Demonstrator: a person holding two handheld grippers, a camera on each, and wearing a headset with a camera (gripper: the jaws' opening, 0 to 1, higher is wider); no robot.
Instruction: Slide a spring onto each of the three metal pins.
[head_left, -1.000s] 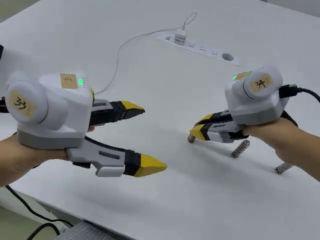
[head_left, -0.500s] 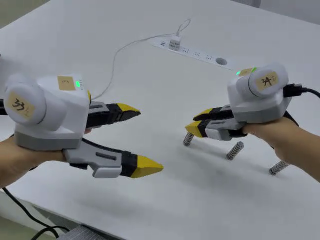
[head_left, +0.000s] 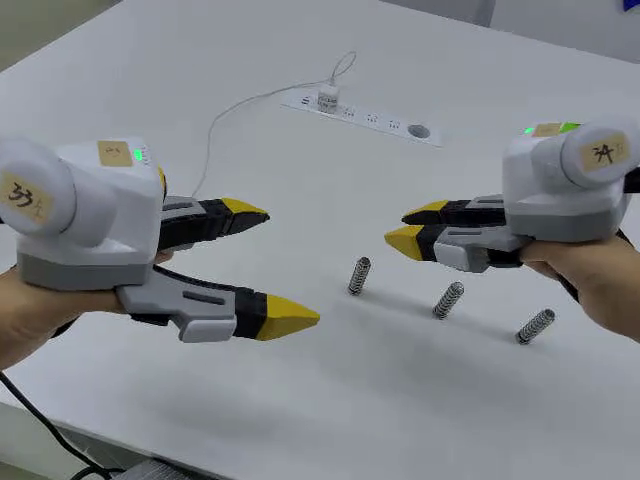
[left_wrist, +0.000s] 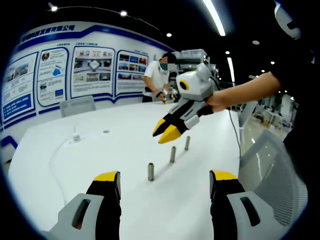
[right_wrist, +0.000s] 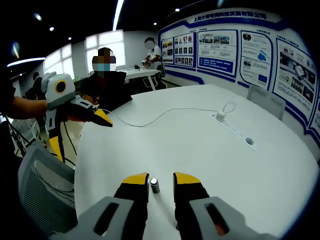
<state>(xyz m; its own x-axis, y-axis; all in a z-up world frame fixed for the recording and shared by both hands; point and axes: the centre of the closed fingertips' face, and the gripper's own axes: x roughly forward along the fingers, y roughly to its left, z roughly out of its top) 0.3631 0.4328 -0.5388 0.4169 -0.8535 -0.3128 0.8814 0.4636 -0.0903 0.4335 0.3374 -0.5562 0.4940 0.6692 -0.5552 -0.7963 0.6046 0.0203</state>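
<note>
My right gripper (head_left: 412, 228) has lifted off the leftmost spring (head_left: 359, 276) and drawn back to the right. Its jaws are a sliver apart, holding nothing. The left gripper (head_left: 287, 266) hovers with its jaws spread wide, also empty. That spring stands on the table (head_left: 300, 400) in a row with the middle spring (head_left: 448, 299) and the right-hand spring (head_left: 535, 325), each apparently on its pin. They look light and squashy, so I'd pinch gently at mid-coil.

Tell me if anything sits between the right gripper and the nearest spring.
Nothing visible does. The right gripper hovers apart from the nearest spring, with just bare table below the gap; the right gripper view shows that spring straight ahead, past its jaws.
</note>
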